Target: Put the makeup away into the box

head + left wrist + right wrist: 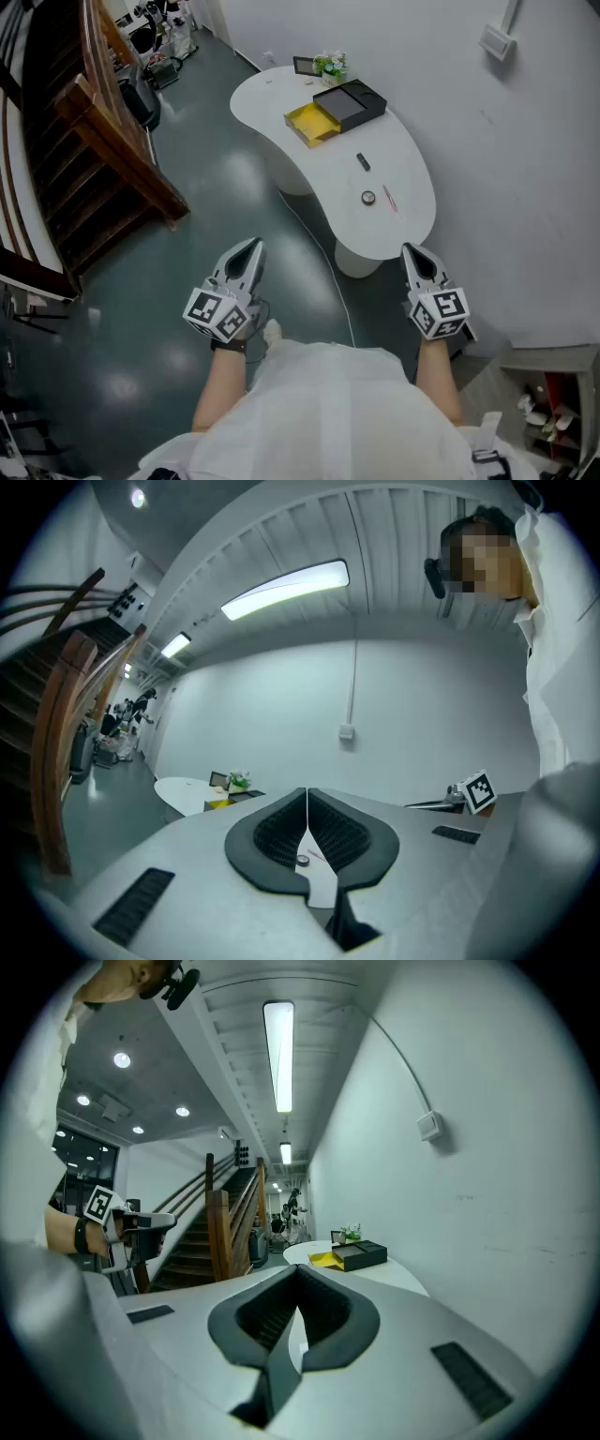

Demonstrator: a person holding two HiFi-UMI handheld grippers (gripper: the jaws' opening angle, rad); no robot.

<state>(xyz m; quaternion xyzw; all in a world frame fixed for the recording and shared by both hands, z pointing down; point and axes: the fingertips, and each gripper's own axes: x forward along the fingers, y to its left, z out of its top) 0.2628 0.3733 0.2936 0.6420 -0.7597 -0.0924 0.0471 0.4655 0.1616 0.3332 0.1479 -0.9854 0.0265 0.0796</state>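
A white curved table (403, 230) stands ahead of me. At its far end sits a black box (350, 101) with a yellow tray (311, 123) pulled out beside it. Nearer to me lie a small black tube (363, 161), a round compact (368, 198) and a thin pink pencil (389, 198). My left gripper (251, 247) and right gripper (412, 251) hang over the floor short of the table, both shut and empty. In the left gripper view the gripper (307, 795) frames the compact (302, 860). In the right gripper view the gripper (298, 1270) points toward the box (362, 1254).
A wooden staircase (98, 141) rises at the left. A small plant (330, 65) and a picture frame (306, 66) stand behind the box. A white wall (525, 187) runs along the table's right side. A cable (323, 253) trails over the dark floor. A low shelf (553, 403) stands at the lower right.
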